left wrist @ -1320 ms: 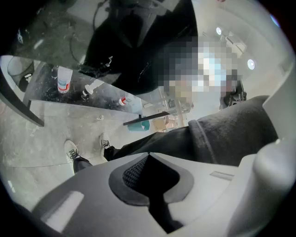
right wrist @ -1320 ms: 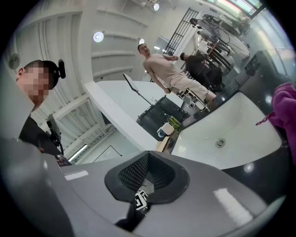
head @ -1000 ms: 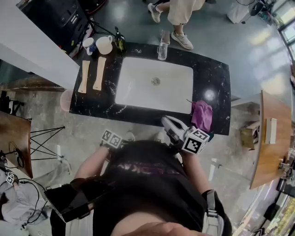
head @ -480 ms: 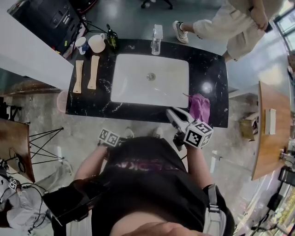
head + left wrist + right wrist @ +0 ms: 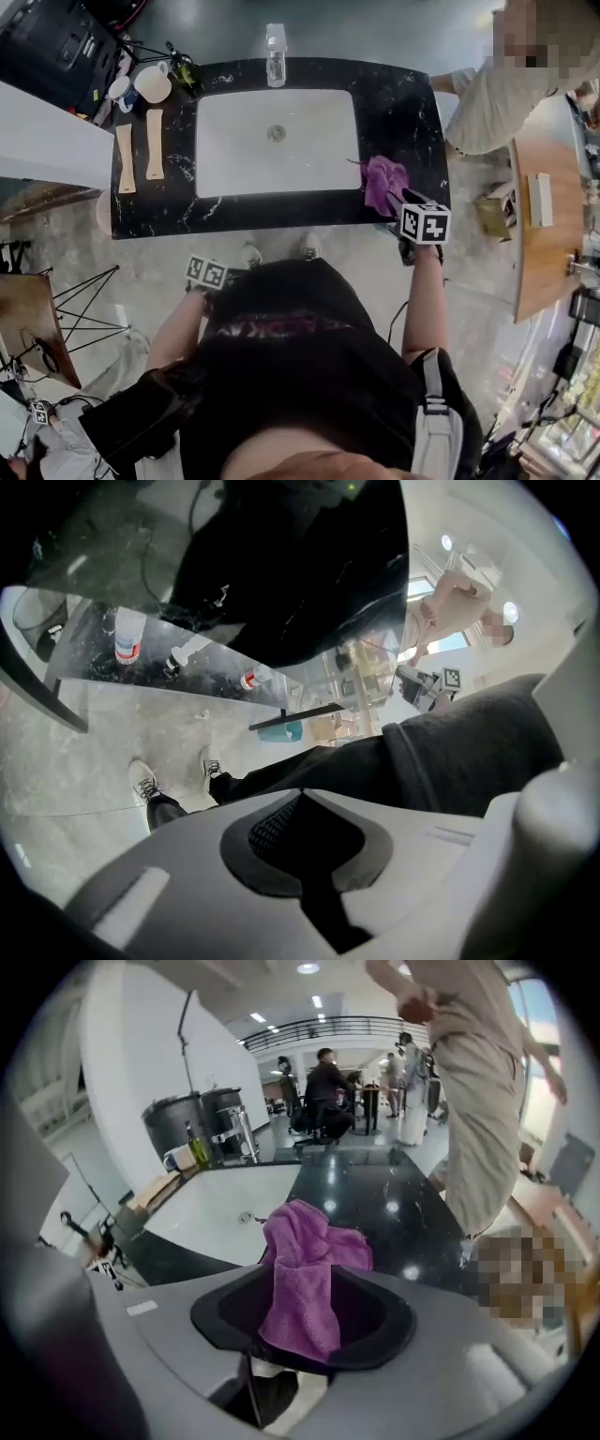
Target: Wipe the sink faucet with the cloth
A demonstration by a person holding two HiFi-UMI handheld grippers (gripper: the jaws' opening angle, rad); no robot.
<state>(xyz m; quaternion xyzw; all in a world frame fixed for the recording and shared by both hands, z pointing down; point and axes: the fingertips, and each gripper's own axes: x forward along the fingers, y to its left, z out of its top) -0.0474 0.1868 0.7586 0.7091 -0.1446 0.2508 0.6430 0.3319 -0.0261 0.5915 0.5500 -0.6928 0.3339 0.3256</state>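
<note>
**A:** My right tongs [image 5: 401, 204] have just been opening. They now gape wide around the purple cloth [image 5: 382, 180], just right of the sink [image 5: 234, 150], without pinching it. My left tongs [image 5: 305, 855] are closed and empty.

**B:** Any wiping?

**A:** None yet, I judge. The faucet [image 5: 275, 42] at the sink's far rim is still untouched.

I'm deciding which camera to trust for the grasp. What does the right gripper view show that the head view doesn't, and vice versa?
Only the right gripper view: the right gripper with its jaws standing apart, having just been opening, the crumpled purple microfibre cloth draped between them, and people in the hall behind. Only the head view: the person's black top, white shoes and the left gripper's marker cube. Both: the cloth, the white rectangular sink, the black marble counter and a bystander in beige.
</note>
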